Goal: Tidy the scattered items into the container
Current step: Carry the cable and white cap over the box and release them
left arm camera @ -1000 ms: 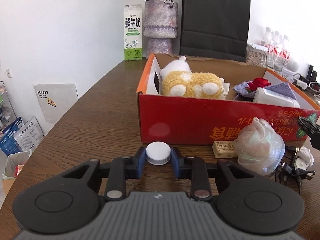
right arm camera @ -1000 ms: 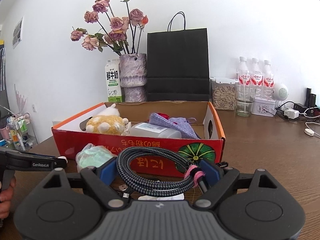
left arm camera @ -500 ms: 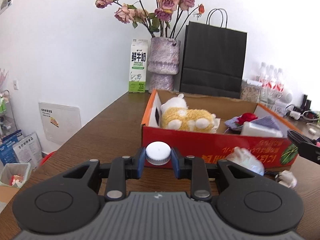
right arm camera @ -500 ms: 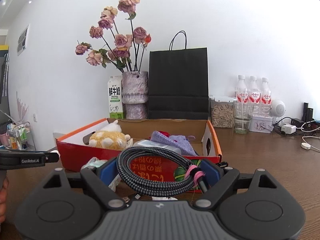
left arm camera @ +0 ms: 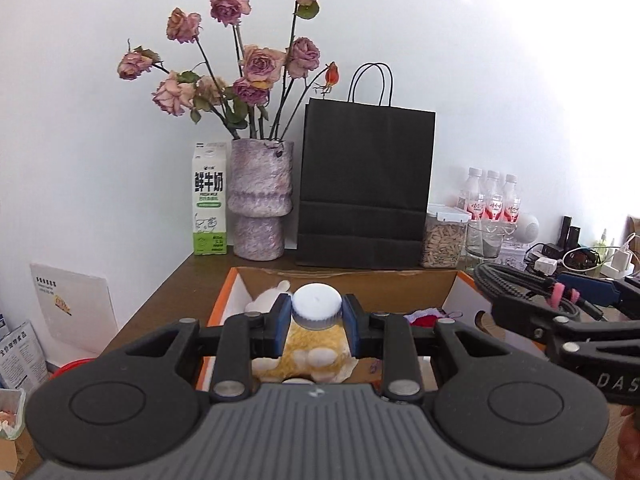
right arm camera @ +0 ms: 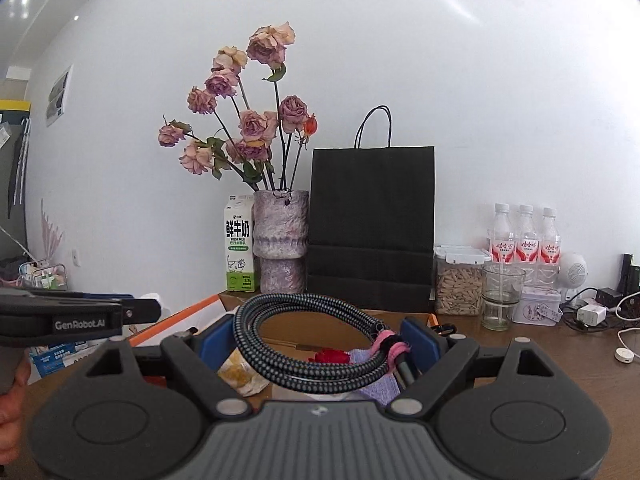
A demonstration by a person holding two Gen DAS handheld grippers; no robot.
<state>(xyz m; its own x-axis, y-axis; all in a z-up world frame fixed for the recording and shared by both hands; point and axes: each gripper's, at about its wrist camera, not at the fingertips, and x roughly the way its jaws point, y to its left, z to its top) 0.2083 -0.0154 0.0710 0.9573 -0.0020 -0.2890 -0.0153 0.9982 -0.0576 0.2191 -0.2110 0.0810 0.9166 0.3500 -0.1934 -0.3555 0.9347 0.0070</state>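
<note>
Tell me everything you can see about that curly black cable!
The cable is a thick cord with a woven black-and-grey braided cover, wound into a loop of several turns. A pink strap binds the turns on one side. The right gripper clamps the loop between its blue pads, holding it up above the open cardboard box.

Left tool [left arm camera: 317,326]: we hold it nearly level, its blue pads clamped on a white-capped bottle [left arm camera: 316,311]. Right tool [right arm camera: 320,346]: nearly level beside it, jaws spread wide and gripping a coiled braided cable [right arm camera: 308,340]. Part of our left hand [right arm camera: 10,412] shows.
</note>
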